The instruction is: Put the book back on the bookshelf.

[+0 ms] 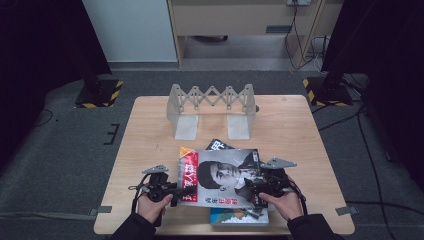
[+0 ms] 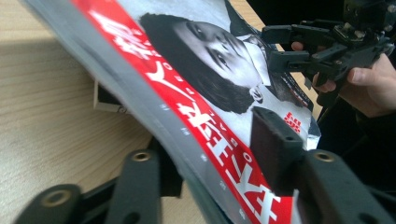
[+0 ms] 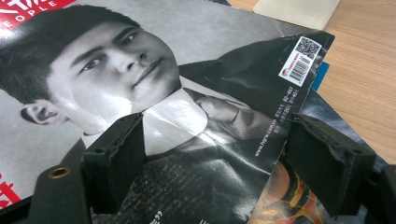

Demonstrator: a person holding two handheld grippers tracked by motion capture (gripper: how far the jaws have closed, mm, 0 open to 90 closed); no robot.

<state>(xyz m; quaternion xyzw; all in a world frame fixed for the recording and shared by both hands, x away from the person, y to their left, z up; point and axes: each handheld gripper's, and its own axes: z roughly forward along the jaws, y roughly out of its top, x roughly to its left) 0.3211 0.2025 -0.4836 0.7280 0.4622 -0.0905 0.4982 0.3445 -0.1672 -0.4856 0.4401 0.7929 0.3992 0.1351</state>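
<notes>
Magazine [image 1: 220, 177]: near edge of table [image 1: 150, 125], atop other magazines [image 1: 239, 216], its red-banded edge raised | Left gripper [image 2: 224, 158]: jaws straddle the red edge, one above, one below, upper pad on cover; firm pinch cannot be told | Right gripper [image 3: 219, 158]: jaws spread apart, one over the cover, one past its edge | Folding rack [image 1: 212, 107]: far side, well apart.

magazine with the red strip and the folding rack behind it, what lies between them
In the high view, a darker magazine peeks out behind the top magazine; beyond it, bare table up to the rack.

Lower magazines [image 1: 239, 216] (mostly covered)
</notes>
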